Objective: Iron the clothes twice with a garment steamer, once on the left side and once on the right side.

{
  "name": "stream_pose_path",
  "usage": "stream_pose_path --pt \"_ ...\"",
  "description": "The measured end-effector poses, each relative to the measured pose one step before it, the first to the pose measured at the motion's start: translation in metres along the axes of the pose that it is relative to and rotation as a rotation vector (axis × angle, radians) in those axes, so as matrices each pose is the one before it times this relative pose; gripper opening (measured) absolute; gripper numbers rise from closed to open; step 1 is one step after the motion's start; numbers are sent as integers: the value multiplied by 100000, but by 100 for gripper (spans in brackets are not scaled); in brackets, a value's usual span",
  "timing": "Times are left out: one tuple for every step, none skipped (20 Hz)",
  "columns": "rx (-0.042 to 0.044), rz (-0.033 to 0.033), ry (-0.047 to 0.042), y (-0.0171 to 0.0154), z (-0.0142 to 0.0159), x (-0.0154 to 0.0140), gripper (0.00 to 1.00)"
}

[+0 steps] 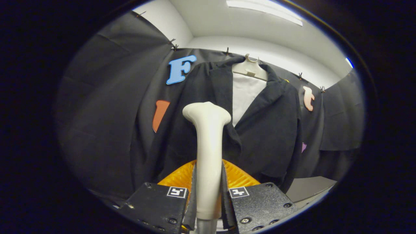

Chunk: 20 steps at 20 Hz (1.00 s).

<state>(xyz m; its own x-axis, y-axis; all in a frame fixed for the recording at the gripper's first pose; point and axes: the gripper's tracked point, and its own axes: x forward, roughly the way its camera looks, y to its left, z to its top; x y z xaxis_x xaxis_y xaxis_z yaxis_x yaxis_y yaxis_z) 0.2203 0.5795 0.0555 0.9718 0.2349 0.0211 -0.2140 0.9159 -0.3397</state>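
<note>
A cream-white garment steamer [208,146] stands upright between my fingers, its handle clamped by both of them and its wide head pointing at the clothes. My gripper [208,182] is shut on that handle. Beyond the steamer head hangs a black jacket [266,130] on a white hanger [248,68], with a white shirt [245,94] showing between its lapels. The steamer head sits in front of the jacket's left front panel, close to the left lapel; whether it touches the cloth I cannot tell.
Black cloth walls [107,123] surround the jacket on both sides. A grey tabletop [308,188] shows low beyond the right finger. An orange ribbed part [237,175] sits just behind the fingers, around the steamer handle.
</note>
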Motion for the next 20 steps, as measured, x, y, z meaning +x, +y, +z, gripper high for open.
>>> stream_pose_path --pt "-290 201 811 0 -422 -132 34" --pt "-350 185 919 39 -370 -145 34" --pt "-164 393 848 161 -671 -868 34" --pt "-176 340 901 173 -586 -436 34" --pt "-115 380 1255 210 -607 -313 34" --pt "375 484 2054 113 -720 -44 34" --pt "756 260 2548 -66 -1001 -28 34" --pt "668 -65 2446 -10 -806 -84 34" --pt "-367 -158 309 -73 -280 -85 34" --pt "-495 147 775 -11 -276 53 34" --pt "327 666 1487 148 -593 -185 34" --pt "198 414 1127 87 -602 -171 34" --pt "-430 87 374 -19 -322 -217 34" --pt "-415 157 623 73 -378 -152 34" --pt "-196 323 1030 -16 -653 -10 34" --pt "-285 177 1122 59 -542 5 34" --pt "-424 174 947 10 -559 -154 34" --pt "-371 190 982 93 -465 -106 34" --pt "-263 199 1083 -57 -587 -95 34" --pt "-121 141 794 57 -415 -98 34"
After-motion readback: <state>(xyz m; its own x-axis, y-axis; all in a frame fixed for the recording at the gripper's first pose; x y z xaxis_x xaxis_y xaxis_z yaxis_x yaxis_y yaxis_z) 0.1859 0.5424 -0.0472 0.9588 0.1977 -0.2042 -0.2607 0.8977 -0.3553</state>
